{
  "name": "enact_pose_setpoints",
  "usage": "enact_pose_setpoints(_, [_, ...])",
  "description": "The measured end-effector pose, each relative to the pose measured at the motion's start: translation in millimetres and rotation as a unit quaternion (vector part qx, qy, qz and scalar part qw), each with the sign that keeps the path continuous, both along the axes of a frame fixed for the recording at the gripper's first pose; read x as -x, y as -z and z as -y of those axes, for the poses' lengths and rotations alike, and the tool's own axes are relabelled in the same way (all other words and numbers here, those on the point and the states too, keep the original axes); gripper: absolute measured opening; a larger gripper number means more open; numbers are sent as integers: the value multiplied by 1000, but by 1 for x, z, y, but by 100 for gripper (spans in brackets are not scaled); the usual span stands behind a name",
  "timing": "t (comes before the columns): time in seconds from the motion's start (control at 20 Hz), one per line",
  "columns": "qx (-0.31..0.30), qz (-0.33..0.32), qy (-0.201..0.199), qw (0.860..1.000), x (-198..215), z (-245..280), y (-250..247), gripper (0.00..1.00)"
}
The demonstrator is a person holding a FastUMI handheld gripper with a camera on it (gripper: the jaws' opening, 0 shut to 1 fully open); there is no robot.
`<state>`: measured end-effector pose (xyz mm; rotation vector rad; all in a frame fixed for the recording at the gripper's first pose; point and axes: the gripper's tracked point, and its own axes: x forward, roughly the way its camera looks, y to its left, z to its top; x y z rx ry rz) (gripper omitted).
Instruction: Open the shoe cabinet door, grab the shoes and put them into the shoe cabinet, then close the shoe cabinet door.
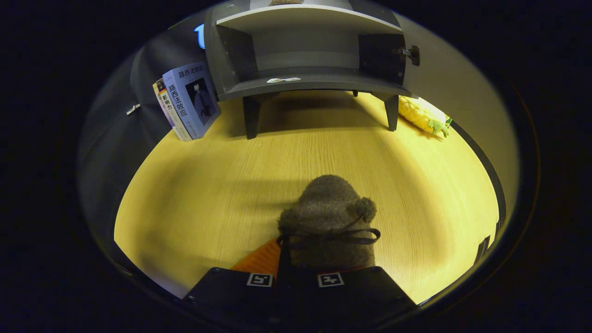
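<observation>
The hand-held gripper squeezes the fuzzy brown shoe, toe pointing straight at the open shoe cabinet far ahead.

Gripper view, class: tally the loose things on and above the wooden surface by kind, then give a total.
Shoes: 1, the fuzzy brown shoe, gripped between the closed fingers.
Books: 2, leaning books beside the shoe cabinet.
Plush toys: 1, yellow plush toy by the cabinet's other leg.
Total: 4

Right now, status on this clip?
Gripper shut on fuzzy shoe. Cabinet open ahead, lower shelf bare. Table between clear; books left of cabinet.
</observation>
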<state>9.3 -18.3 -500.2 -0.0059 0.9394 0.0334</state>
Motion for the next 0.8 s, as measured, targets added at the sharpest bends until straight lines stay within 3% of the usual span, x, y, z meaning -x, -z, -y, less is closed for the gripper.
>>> enact_pose_setpoints(0.6, [27,71,3,997,-41,17,6,27])
enact_pose_setpoints(0.8, [7,73,9,997,-42,17,5,18])
